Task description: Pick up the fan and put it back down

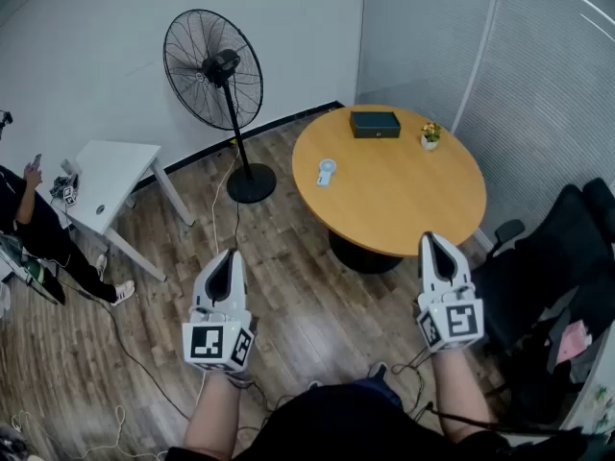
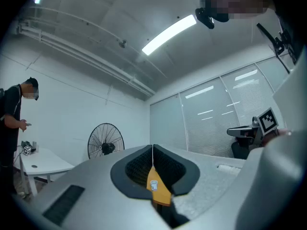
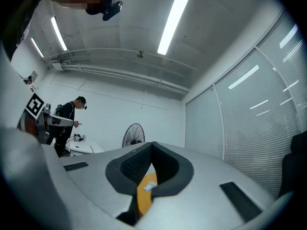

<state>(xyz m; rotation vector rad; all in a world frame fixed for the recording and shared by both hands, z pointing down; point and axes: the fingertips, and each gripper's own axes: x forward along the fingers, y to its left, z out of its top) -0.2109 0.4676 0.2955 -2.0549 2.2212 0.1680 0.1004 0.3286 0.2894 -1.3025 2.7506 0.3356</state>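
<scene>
Floorboards (image 1: 288,301) bear round table (image 1: 408,200) and fan (image 1: 213,67); left hand-held gripper (image 1: 224,255) and right hand-held gripper (image 1: 433,241) closed, empty.

left tongs (image 2: 153,150) at 6 o'clock, shut tight, pads together. fan (image 2: 105,145) upright at 8 o'clock, well apart. person (image 2: 12,128) at 9 o'clock beside white surface (image 2: 45,163).
</scene>
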